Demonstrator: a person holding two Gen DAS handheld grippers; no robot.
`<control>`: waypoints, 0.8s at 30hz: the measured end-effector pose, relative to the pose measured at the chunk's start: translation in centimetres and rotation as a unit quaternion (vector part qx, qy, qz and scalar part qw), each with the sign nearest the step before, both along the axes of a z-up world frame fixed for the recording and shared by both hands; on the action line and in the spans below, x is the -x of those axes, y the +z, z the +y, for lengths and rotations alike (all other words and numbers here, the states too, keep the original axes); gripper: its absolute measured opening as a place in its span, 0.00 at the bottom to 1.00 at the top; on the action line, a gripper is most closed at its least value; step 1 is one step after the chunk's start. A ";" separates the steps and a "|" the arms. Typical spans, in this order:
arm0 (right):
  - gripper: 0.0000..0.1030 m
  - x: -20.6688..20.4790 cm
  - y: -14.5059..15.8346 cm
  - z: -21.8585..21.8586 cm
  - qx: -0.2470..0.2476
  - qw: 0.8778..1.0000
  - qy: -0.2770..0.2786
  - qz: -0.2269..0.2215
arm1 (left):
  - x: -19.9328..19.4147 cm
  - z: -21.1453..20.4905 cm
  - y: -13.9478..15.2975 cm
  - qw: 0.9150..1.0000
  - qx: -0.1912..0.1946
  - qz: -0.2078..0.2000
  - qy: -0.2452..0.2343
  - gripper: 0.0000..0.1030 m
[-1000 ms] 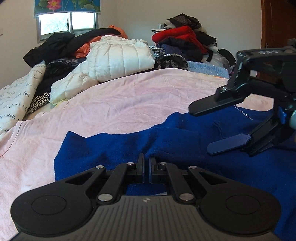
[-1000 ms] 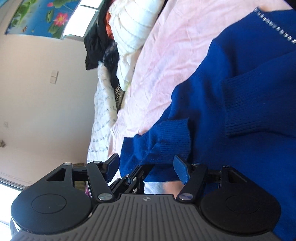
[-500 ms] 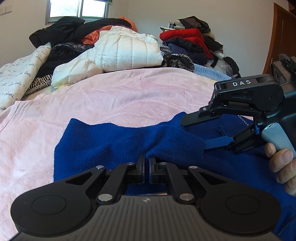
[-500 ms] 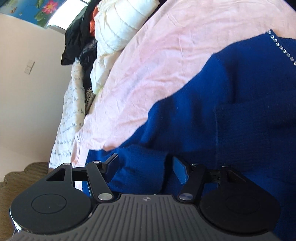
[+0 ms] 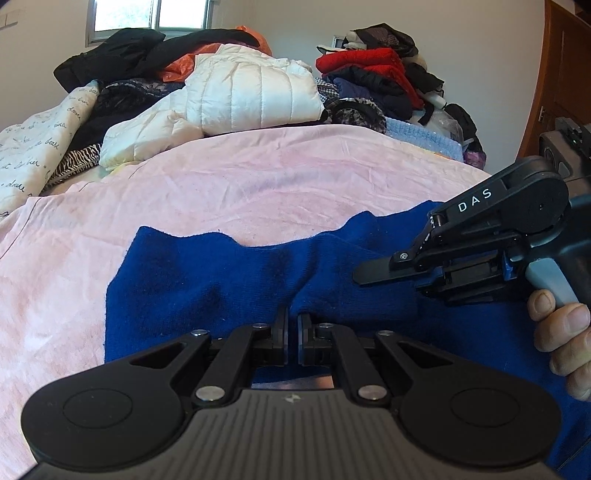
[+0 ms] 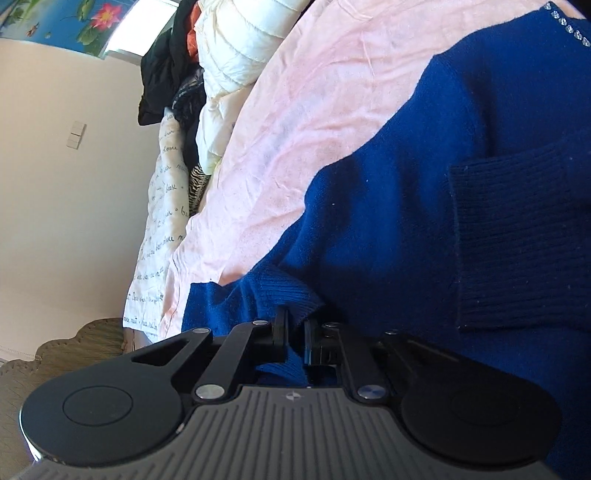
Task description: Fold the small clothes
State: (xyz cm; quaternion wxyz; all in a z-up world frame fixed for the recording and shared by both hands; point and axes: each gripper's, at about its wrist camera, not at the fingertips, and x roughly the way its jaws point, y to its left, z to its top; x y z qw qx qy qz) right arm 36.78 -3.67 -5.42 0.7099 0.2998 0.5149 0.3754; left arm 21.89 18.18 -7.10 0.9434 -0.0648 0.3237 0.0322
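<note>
On the bed, over a pink sheet [image 5: 229, 192], lies a dark blue knitted sweater [image 5: 207, 273]. It is spread across the near part of the sheet, and in the right wrist view its ribbed cuff [image 6: 517, 236] lies folded over the body of the garment, with a row of small shiny stones [image 6: 565, 22] near the top corner.

The left tongs [image 5: 291, 332] are closed, the two fingers almost touching, and a fold of the blue knit is pinched between them at the near edge of the sweater. The right tongs [image 6: 295, 336] have just been closing, and now they are nearly shut on a ribbed edge of the same sweater; the blue cloth shows between the fingers. In the left wrist view the right tongs [image 5: 373, 275] come in from the right side, low over the sweater, and a hand [image 5: 561, 332] holds their grey trigger.

Behind the sheet, at the far side of the bed, is a pile of clothes: a white padded jacket [image 5: 247, 92], black garments [image 5: 122, 55] and a red one [image 5: 358, 62]. At the left is a white cloth with handwriting print [image 5: 33, 147].
</note>
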 end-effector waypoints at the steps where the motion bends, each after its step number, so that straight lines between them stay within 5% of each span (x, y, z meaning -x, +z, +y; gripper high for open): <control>1: 0.12 0.0 0.2 -0.1 -0.002 1.000 -0.002 -0.006 | 0.1 0.0 0.2 1.000 0.002 -0.006 0.001 0.04; 7: 0.12 -0.6 3.4 -2.7 -0.027 0.998 -0.021 -0.048 | 1.0 -0.9 2.5 0.999 0.017 -0.045 -0.014 0.04; 13: 0.12 -2.5 6.3 -11.6 -0.031 0.994 -0.081 -0.073 | 0.6 -3.3 4.0 0.997 0.036 -0.044 -0.045 0.05; 24: 0.12 -0.3 2.7 -30.2 0.008 0.976 -0.214 -0.036 | -1.8 -7.8 3.5 0.995 0.051 -0.022 -0.078 0.06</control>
